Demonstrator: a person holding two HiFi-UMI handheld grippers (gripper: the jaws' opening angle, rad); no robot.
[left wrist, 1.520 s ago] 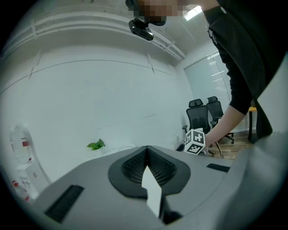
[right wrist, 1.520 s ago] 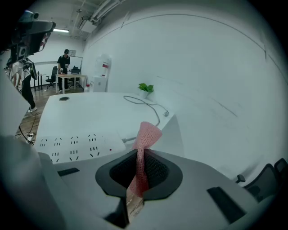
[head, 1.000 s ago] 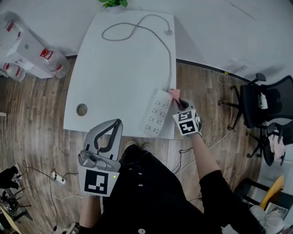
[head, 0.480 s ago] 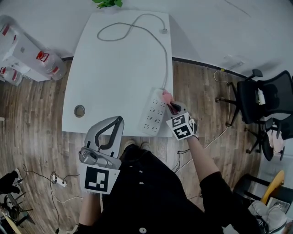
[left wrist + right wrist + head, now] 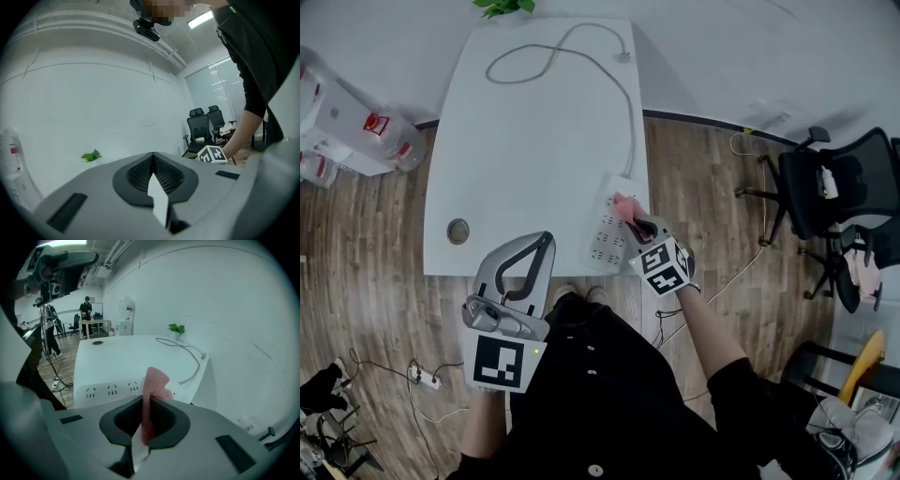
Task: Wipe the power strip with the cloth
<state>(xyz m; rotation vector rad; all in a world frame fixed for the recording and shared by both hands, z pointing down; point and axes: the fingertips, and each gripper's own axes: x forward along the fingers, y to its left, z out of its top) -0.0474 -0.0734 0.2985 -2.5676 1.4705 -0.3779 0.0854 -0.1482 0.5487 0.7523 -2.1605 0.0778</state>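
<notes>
A white power strip (image 5: 607,236) lies at the table's (image 5: 525,150) near right corner, and its grey cable (image 5: 623,103) loops toward the far edge. My right gripper (image 5: 631,218) is shut on a pink cloth (image 5: 624,204), which rests on the strip's far half. In the right gripper view the cloth (image 5: 153,383) sticks up from between the closed jaws of my right gripper (image 5: 149,401), over the strip (image 5: 108,392). My left gripper (image 5: 545,242) hangs in front of the table's near edge, shut and holding nothing; it (image 5: 153,161) points toward a white wall.
A round cable hole (image 5: 457,231) sits near the table's front left. Large water bottles (image 5: 366,127) lie on the floor at the left and office chairs (image 5: 834,187) stand at the right. A small plant (image 5: 502,6) is at the table's far edge. A floor socket (image 5: 417,375) trails wires.
My right gripper has carried the pink cloth from beside the strip's far right end onto the strip's top, toward the left. The left gripper has stayed put.
</notes>
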